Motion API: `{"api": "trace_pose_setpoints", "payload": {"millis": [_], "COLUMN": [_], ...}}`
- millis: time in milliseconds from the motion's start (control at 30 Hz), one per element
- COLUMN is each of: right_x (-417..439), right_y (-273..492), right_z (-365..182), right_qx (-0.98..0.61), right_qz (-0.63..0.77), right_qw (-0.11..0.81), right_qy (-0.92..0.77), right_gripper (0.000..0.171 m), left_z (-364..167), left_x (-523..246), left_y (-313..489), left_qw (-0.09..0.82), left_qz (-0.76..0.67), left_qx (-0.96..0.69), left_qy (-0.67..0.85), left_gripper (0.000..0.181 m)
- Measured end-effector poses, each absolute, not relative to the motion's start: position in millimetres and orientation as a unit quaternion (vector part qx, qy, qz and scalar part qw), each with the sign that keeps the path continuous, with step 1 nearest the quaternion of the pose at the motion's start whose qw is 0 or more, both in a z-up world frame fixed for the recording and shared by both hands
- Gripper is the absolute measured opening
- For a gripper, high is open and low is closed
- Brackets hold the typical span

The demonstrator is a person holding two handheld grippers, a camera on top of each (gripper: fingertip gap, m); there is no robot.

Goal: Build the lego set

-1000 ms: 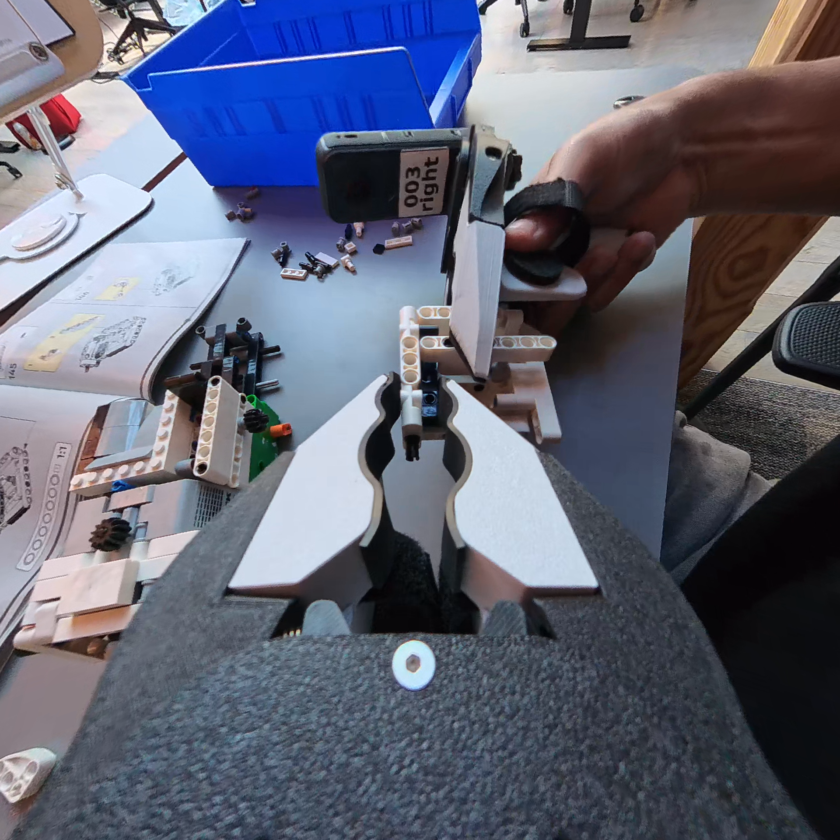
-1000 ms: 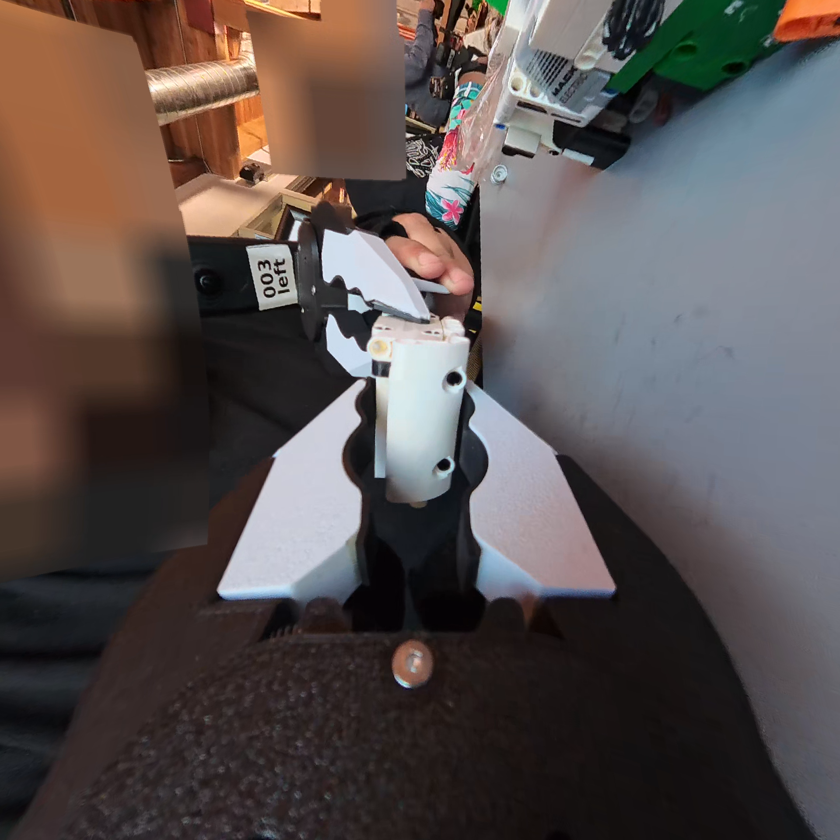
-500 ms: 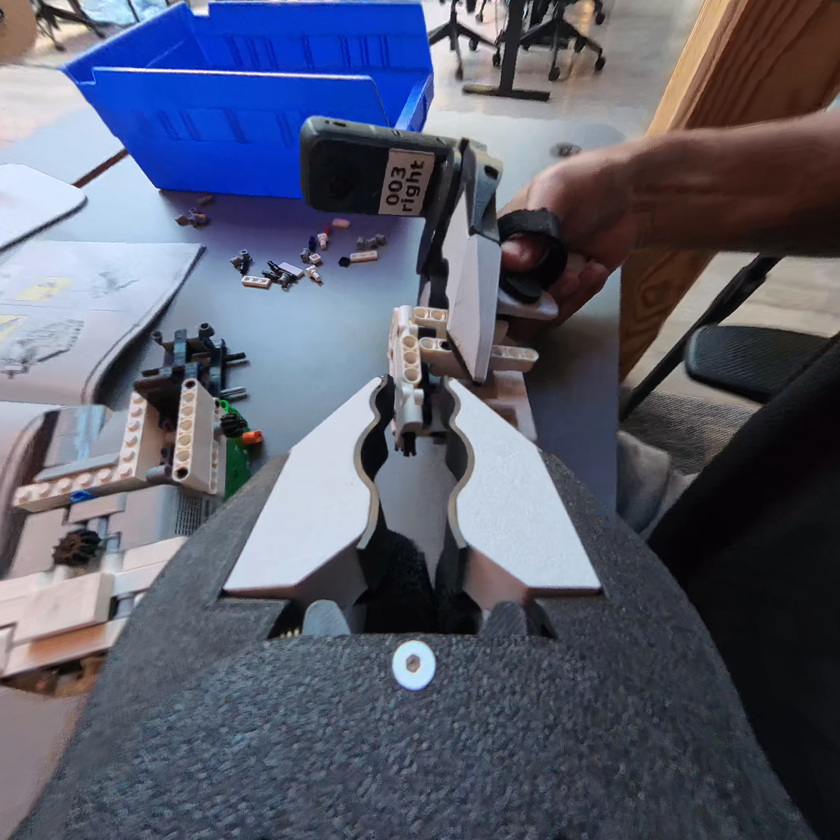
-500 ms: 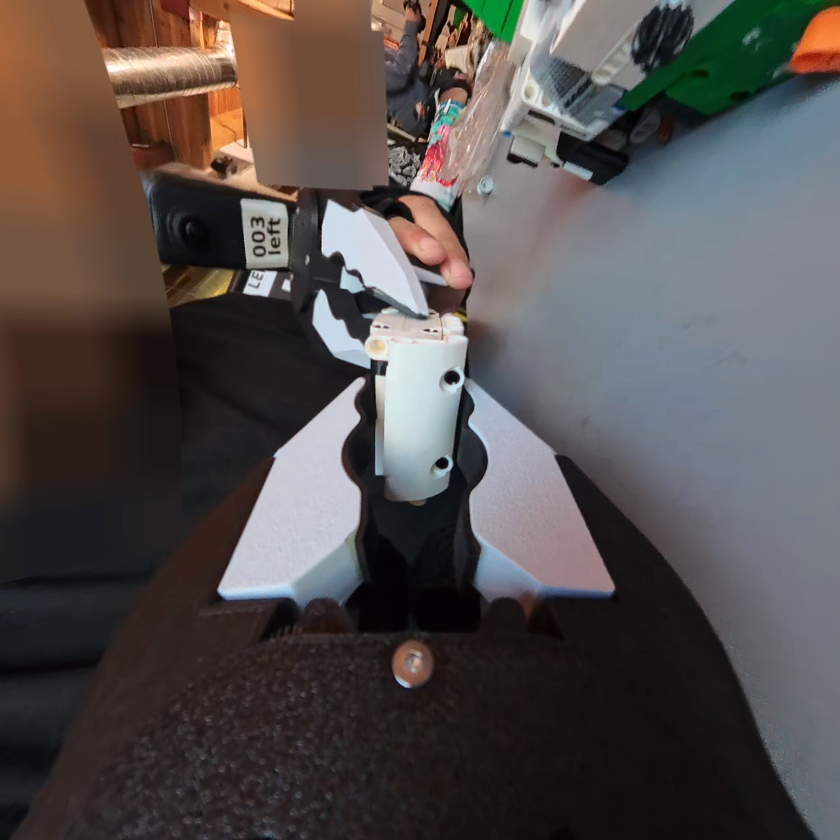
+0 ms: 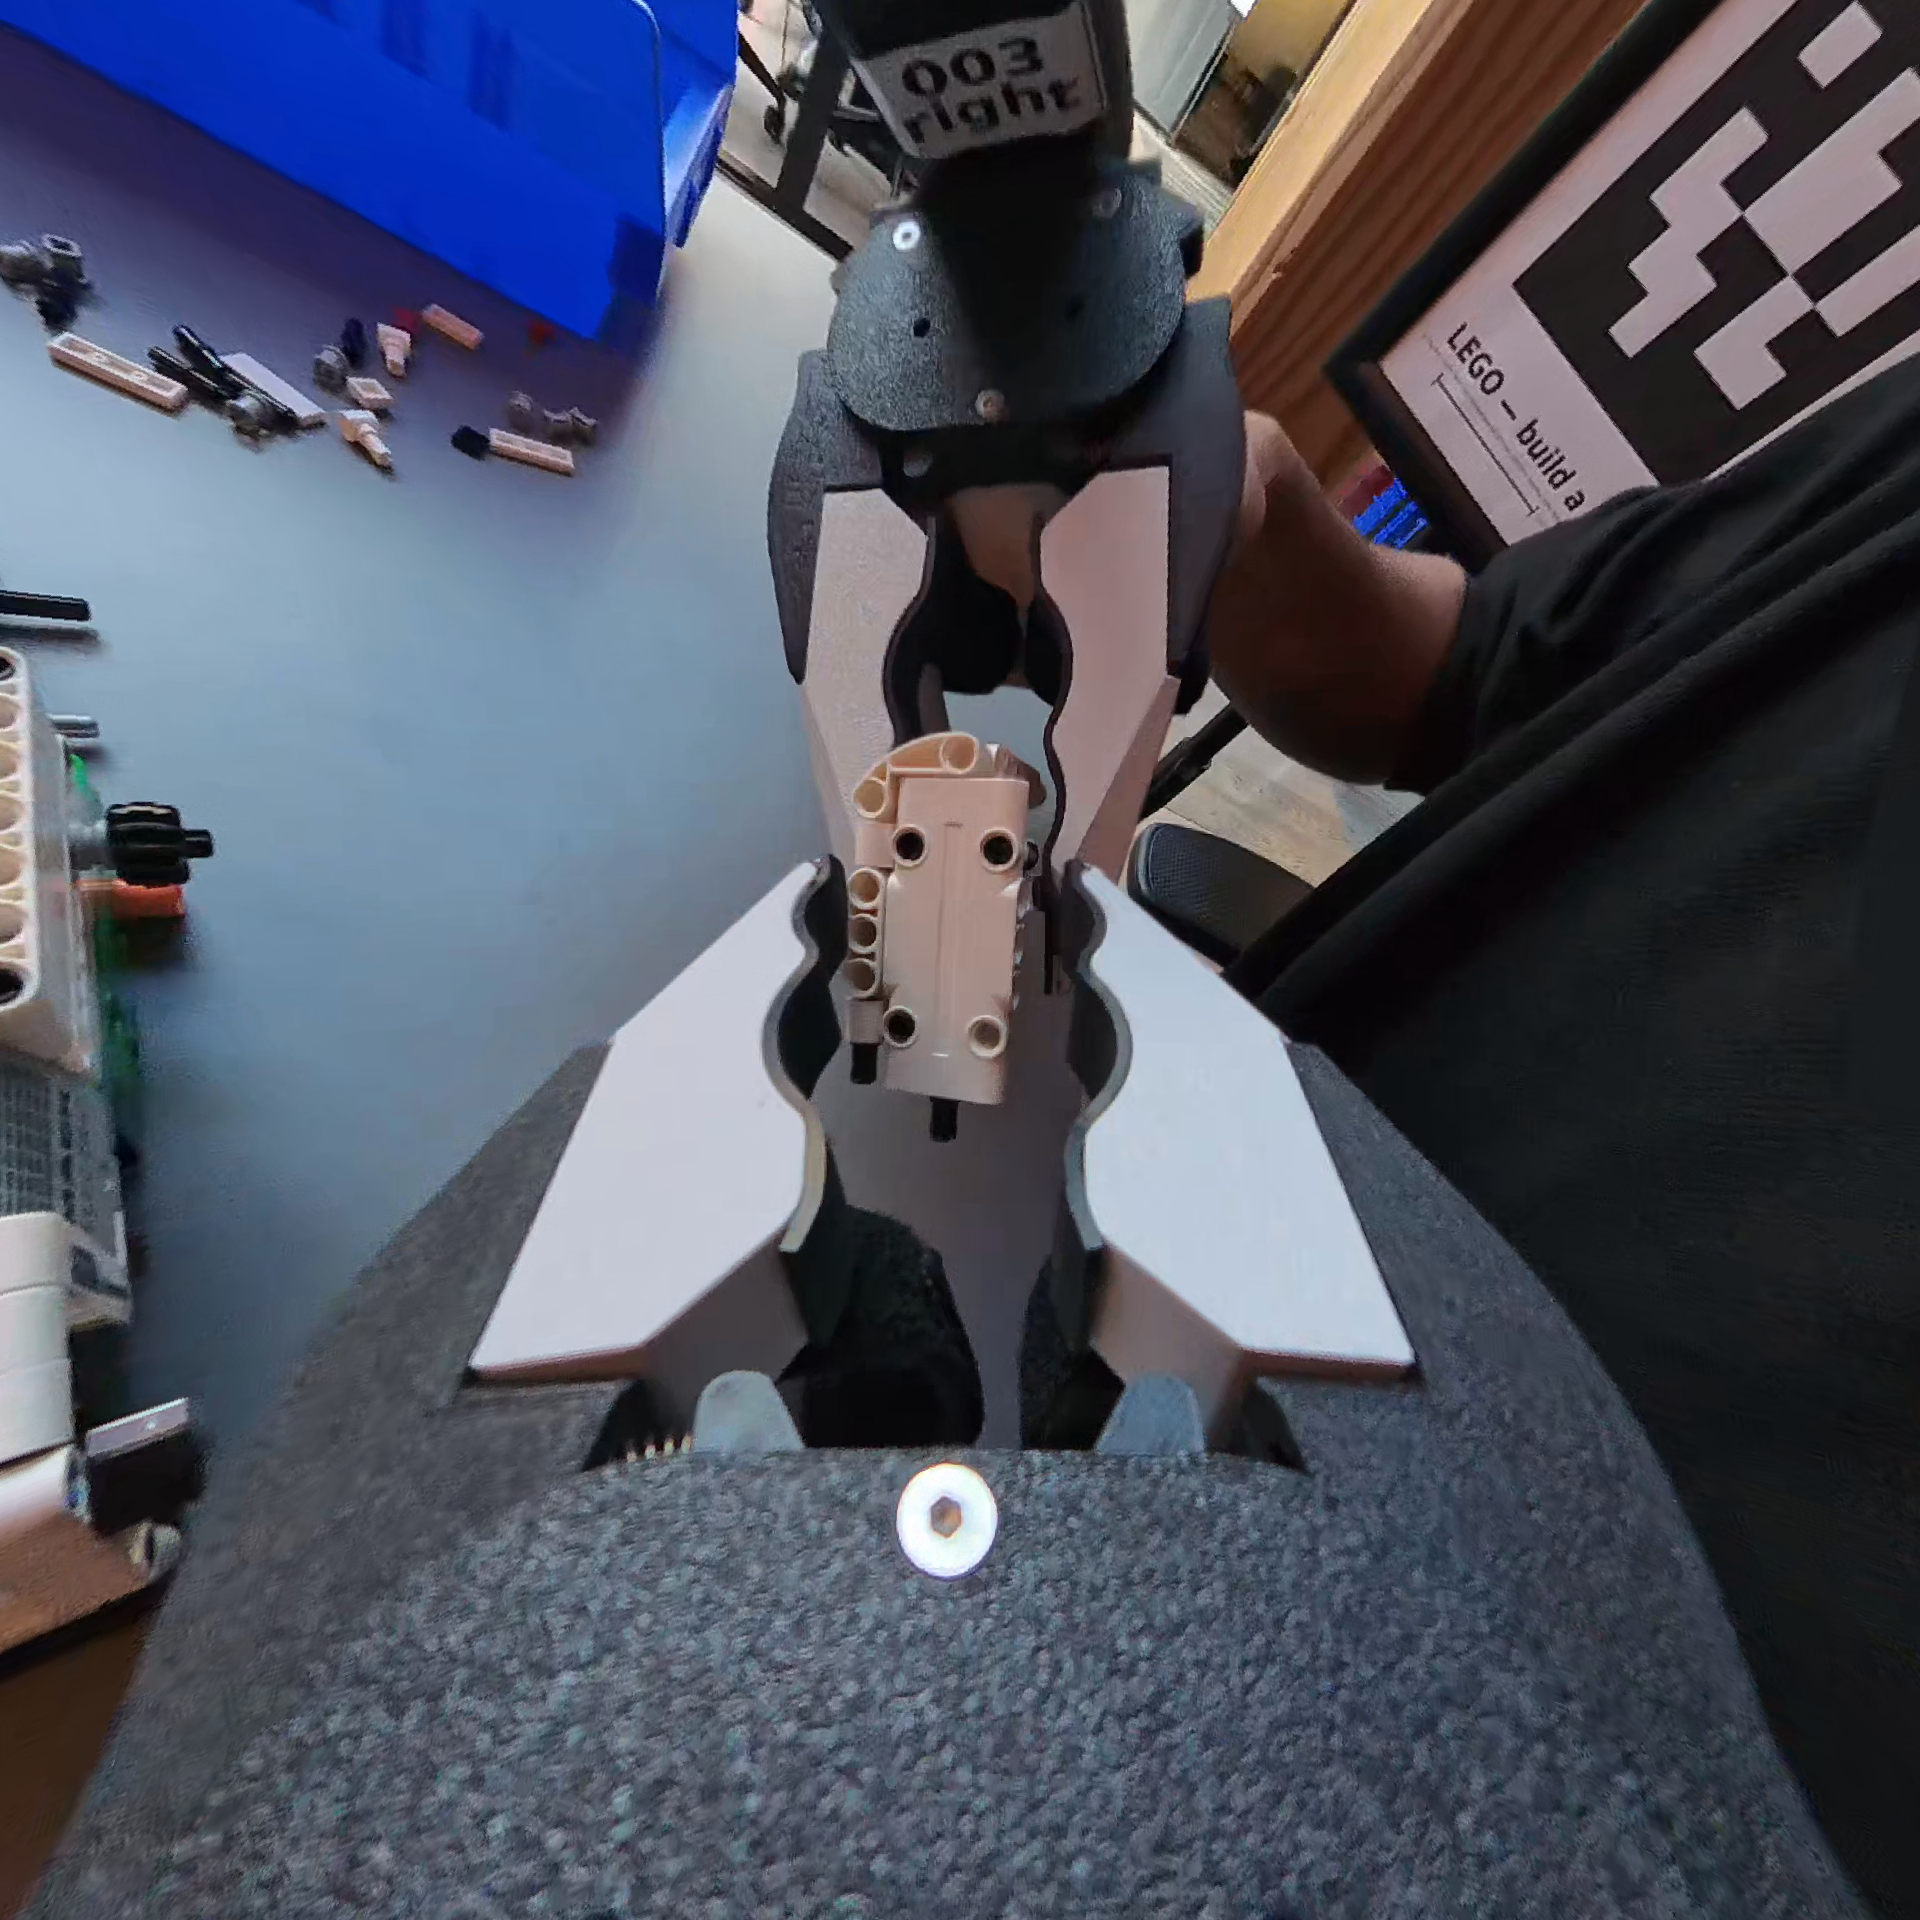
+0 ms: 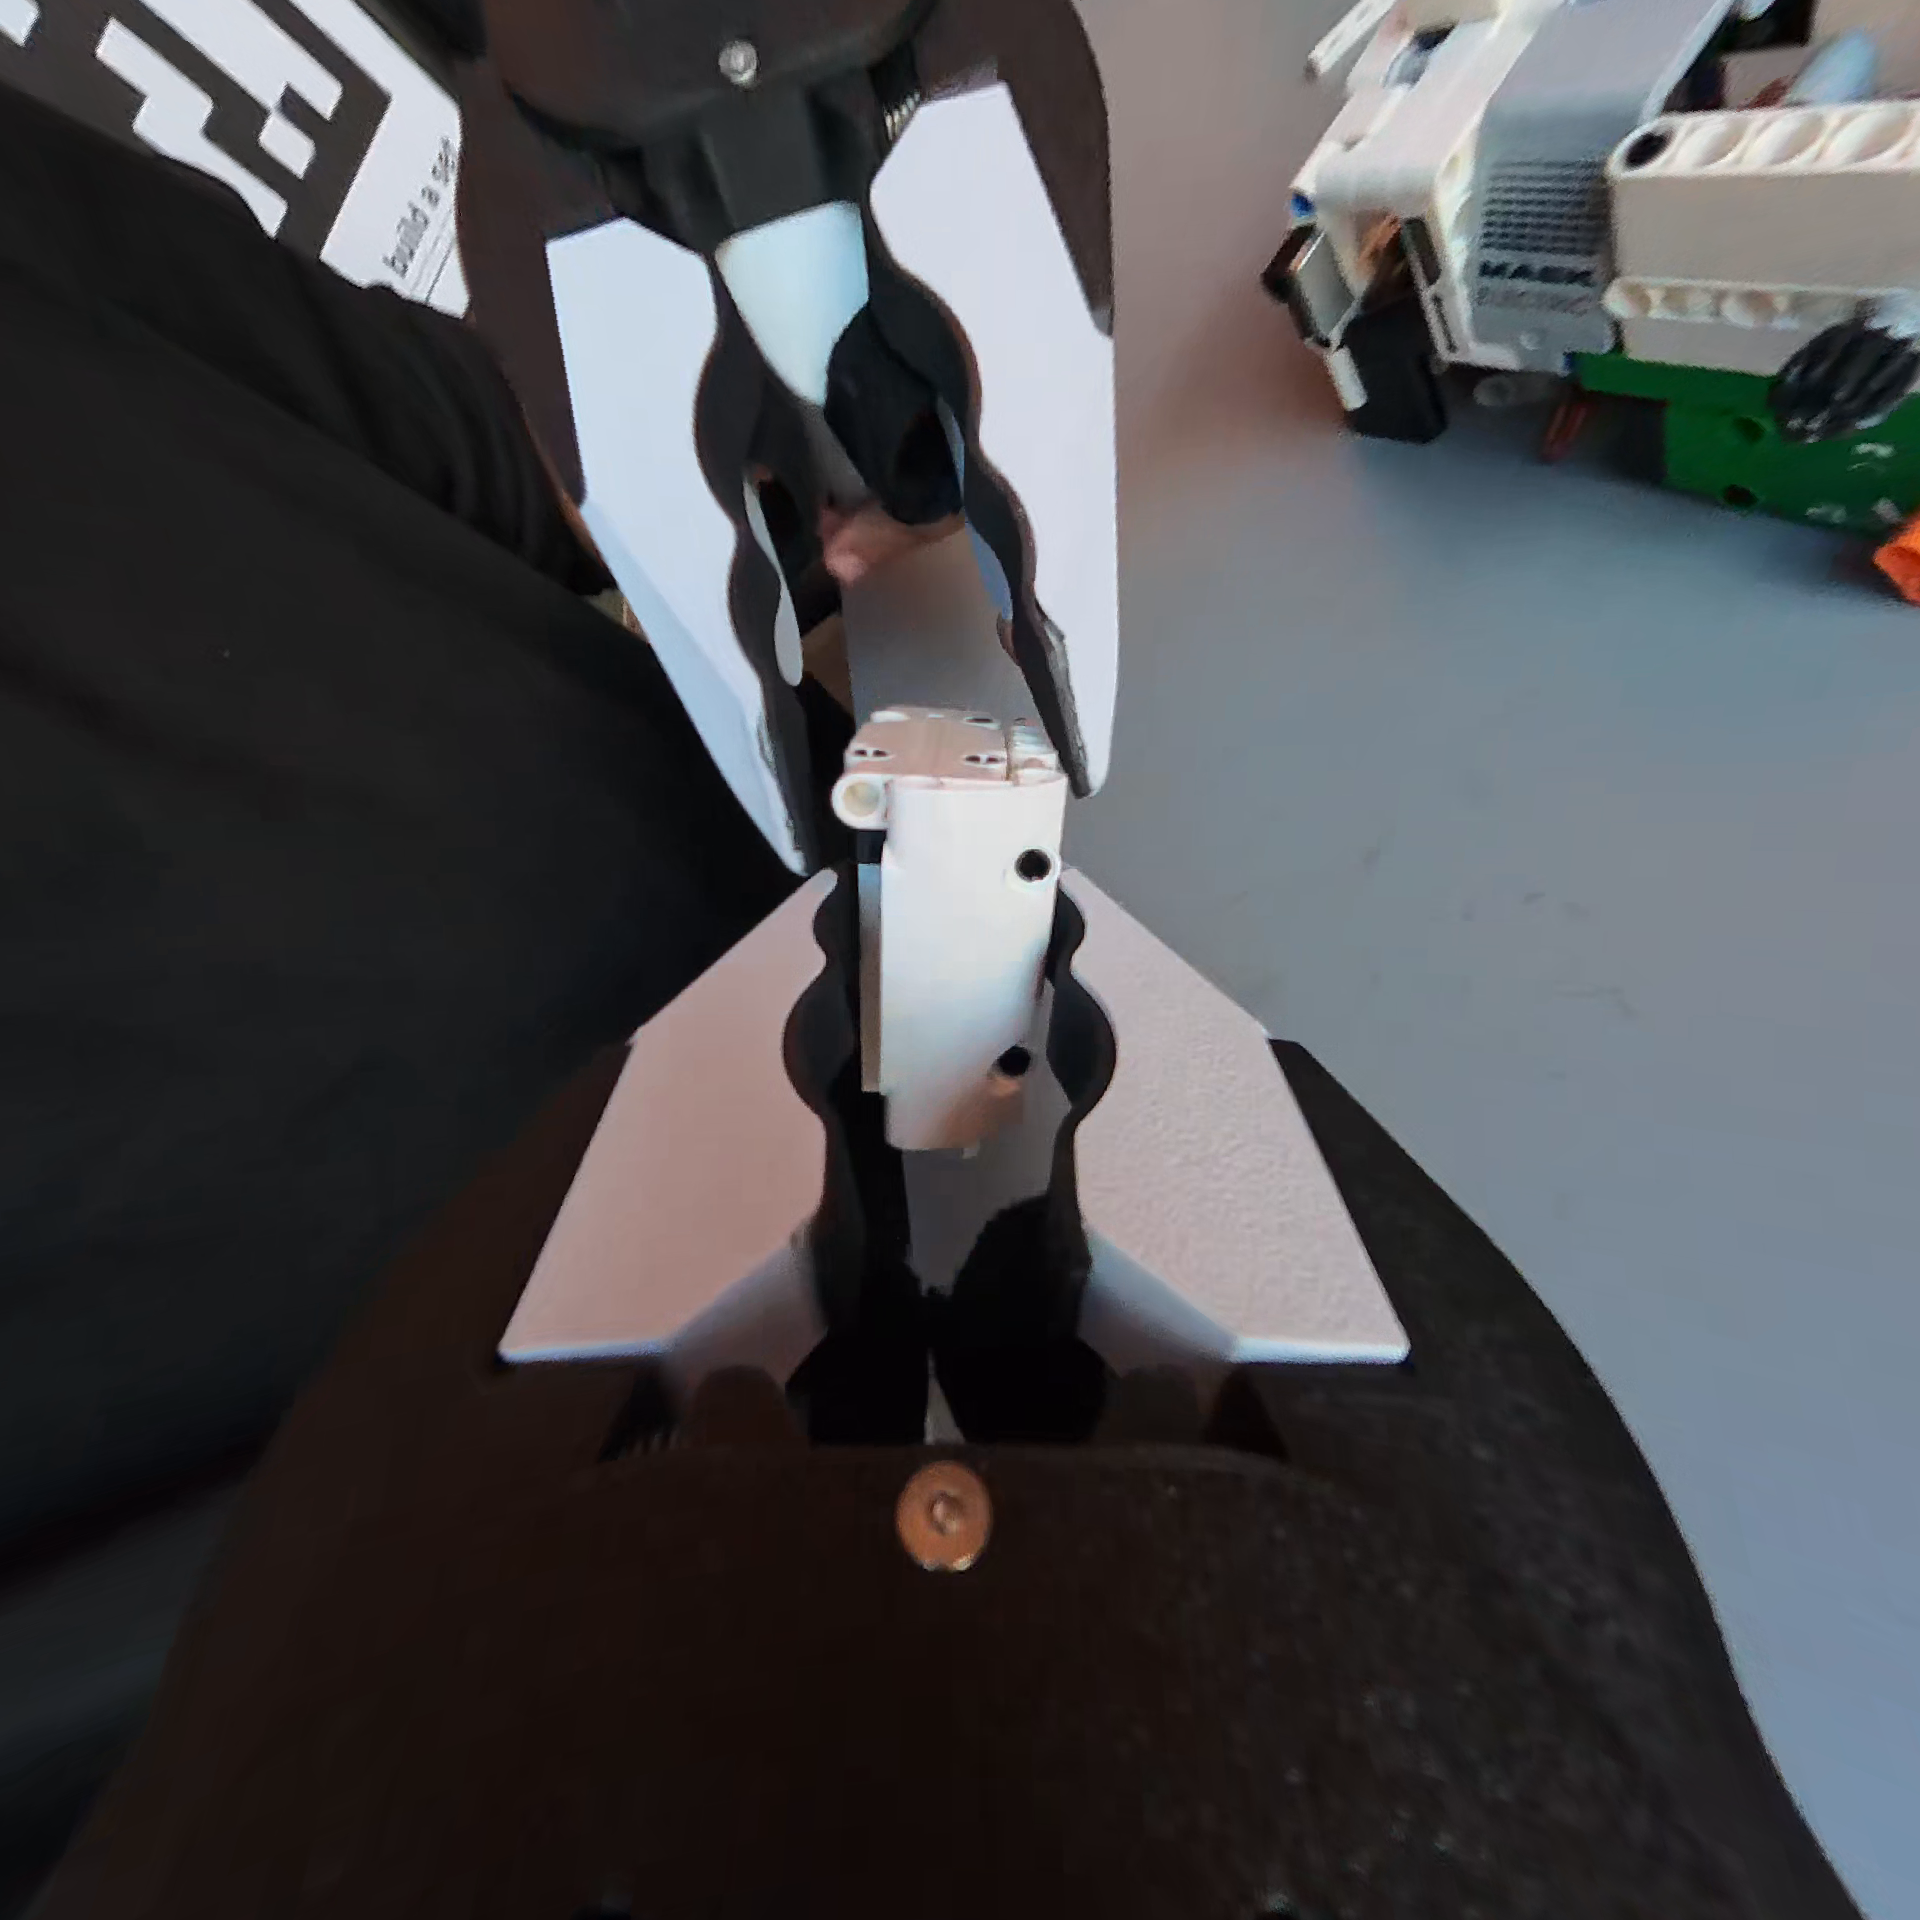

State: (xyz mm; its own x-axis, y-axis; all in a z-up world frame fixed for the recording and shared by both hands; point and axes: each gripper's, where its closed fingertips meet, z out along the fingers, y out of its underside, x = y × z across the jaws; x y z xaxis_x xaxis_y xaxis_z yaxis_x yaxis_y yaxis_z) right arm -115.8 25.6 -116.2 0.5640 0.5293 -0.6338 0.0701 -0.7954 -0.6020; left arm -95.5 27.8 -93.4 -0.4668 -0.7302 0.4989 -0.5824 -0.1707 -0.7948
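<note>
A white lego sub-assembly with round holes and black pins hangs in the air above the grey table. My left gripper and my right gripper face each other tip to tip. Both are closed on the assembly from opposite ends. In the right wrist view the assembly sits between my right gripper's fingers. My left gripper comes in from above, with its fingertips on either side of the assembly's far end. A hand holds the right gripper.
A blue bin stands at the back left, with small loose pieces in front of it. A partly built white and green truck sits on the table, also at the left edge of the left wrist view. A framed marker sign and a person in black clothing are close on the right. The grippers are tip to tip, or close to it.
Both grippers have swung round to face each other head on. My left gripper's jaws stand wider and now span a broader face of the assembly. My right gripper's hold is unchanged.
</note>
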Motion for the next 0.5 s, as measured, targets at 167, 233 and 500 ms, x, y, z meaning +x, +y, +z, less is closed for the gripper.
{"api": "trace_pose_setpoints", "payload": {"millis": [167,233,500], "right_x": [-119,-120,-122], "right_y": [25,24,28], "right_z": [-114,-114,-98], "right_qx": [-0.843,-0.842,-0.805], "right_qz": [0.435,0.442,0.493], "right_qw": [0.253,0.246,0.304], "right_qy": [-0.19,-0.186,-0.13], "right_gripper": [0.034,0.034,0.038], "left_z": [-93,-94,-80], "left_x": [-98,-99,-98], "left_y": [30,30,38], "left_qw": [0.057,0.053,0.057], "left_qz": [-0.593,-0.603,-0.653], "left_qx": [-0.52,-0.524,-0.53], "left_qy": [0.612,0.599,0.539], "left_gripper": [0.034,0.033,0.033]}}
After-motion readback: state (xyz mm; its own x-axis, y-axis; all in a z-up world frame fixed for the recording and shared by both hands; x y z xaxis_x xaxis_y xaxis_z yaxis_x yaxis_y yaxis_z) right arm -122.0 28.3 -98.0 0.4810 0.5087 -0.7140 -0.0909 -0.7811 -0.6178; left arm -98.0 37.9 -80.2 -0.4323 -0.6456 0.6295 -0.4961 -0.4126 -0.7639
